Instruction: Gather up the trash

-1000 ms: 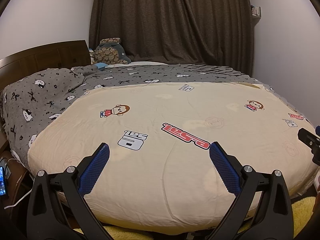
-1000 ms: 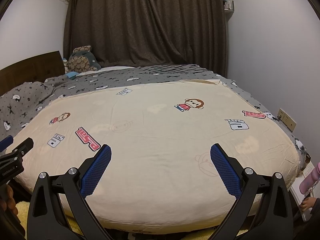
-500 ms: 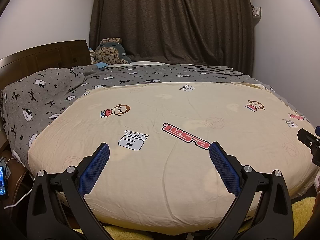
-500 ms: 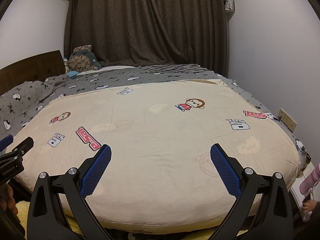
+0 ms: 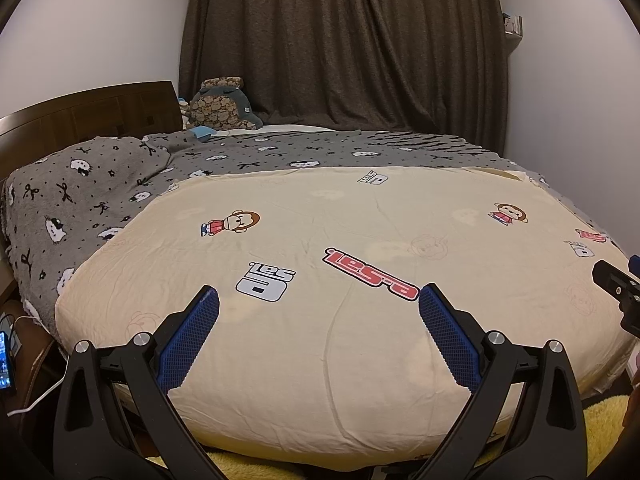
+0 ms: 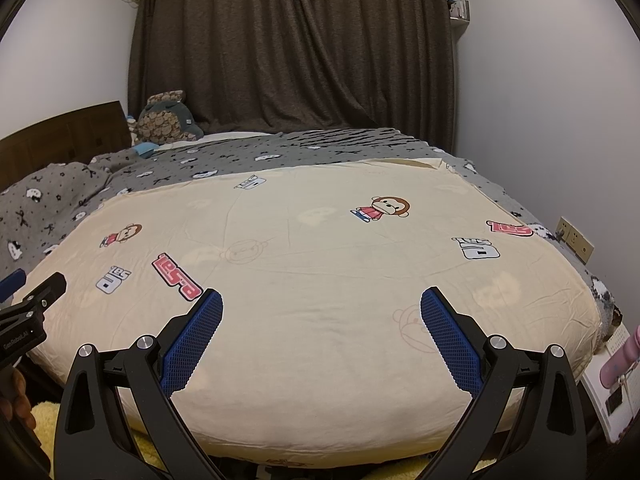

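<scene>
No trash shows in either view. My left gripper (image 5: 316, 300) hangs open over the near edge of a bed with a cream cartoon-print quilt (image 5: 360, 248), nothing between its blue pads. My right gripper (image 6: 320, 304) is open too, over the same quilt (image 6: 320, 240), and holds nothing. In the left wrist view the right gripper's black tip (image 5: 616, 288) pokes in at the right edge. The left gripper's tip (image 6: 36, 300) shows at the left edge of the right wrist view.
A grey patterned blanket (image 5: 100, 192) covers the bed's far and left part, with a plush toy (image 5: 224, 104) by the wooden headboard (image 5: 80, 116). Dark curtains (image 5: 344, 40) hang behind. A wall socket (image 6: 576, 238) and a pink object (image 6: 624, 356) sit at the right. A yellow rug (image 5: 600, 424) lies below.
</scene>
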Tool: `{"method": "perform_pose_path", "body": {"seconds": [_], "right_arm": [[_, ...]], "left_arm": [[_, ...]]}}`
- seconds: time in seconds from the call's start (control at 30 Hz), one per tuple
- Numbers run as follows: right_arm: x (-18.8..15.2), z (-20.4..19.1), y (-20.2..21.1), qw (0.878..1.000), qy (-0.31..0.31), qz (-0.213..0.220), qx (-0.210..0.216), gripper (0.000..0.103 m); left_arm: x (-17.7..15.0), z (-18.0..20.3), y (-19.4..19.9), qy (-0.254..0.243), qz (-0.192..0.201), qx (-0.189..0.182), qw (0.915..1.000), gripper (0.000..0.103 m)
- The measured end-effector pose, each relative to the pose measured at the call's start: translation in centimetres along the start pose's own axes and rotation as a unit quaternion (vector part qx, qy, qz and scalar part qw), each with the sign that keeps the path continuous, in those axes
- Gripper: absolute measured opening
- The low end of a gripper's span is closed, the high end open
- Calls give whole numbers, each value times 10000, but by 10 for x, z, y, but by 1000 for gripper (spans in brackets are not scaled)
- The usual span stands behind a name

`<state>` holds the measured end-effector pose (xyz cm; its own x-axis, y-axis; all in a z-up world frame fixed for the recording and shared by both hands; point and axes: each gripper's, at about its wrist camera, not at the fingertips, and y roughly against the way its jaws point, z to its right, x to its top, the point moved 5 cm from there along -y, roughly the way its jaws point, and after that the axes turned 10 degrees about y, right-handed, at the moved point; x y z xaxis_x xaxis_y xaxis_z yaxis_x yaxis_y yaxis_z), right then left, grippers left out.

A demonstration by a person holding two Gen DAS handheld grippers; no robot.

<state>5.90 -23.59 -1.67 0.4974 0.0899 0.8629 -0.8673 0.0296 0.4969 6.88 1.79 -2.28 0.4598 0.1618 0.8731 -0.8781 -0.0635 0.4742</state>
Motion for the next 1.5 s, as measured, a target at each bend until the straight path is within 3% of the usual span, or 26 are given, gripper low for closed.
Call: {"method": "perform_pose_path", "body": {"seconds": [0.87,1.03,1.5], "right_arm": [[-1,1,-1,10000,-6,-10,0,99],[-1,2,-1,10000,-15,-16,-10,99],[-3,1,-2,10000,-7,-42,-10,99]], "left_arm": [[0,1,2,99,-57,-104,9999,95],[-1,1,0,109,-50,88,9999,95],[-1,-5,-3,227,-86,62,9997,95]]}}
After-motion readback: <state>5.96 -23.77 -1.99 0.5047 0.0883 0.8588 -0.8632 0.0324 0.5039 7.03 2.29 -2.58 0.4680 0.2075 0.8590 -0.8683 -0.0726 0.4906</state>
